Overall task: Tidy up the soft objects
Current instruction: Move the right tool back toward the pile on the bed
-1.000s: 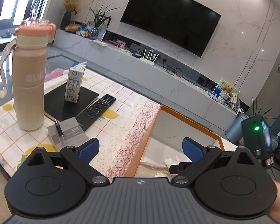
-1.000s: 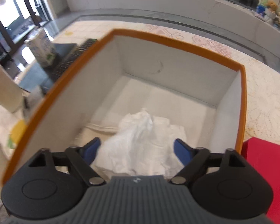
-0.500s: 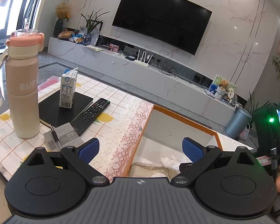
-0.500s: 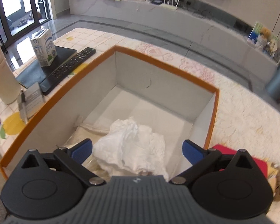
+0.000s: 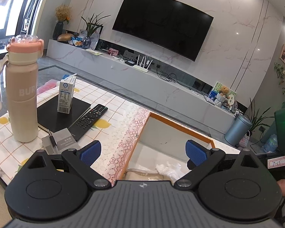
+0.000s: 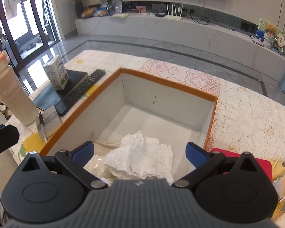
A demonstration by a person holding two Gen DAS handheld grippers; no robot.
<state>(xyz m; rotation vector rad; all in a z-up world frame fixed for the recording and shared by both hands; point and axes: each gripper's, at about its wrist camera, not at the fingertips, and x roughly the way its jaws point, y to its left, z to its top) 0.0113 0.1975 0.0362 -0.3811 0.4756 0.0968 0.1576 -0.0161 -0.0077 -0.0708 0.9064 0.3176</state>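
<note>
Right gripper (image 6: 139, 153) hovering over orange-rimmed box (image 6: 167, 84), jaws apart, gripping nothing. Left gripper (image 5: 143, 151) likewise spread, idling. White crumpled cloth (image 6: 140, 156) lying inside box, at 6 o'clock. Risk: loose folds springing up, snagging fingers during next drop.

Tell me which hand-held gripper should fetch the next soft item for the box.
Probably right. The right hand-held gripper is open and empty above the orange-rimmed box, with the red item just beside it. The left hand-held gripper faces the bottle and remote.
</note>
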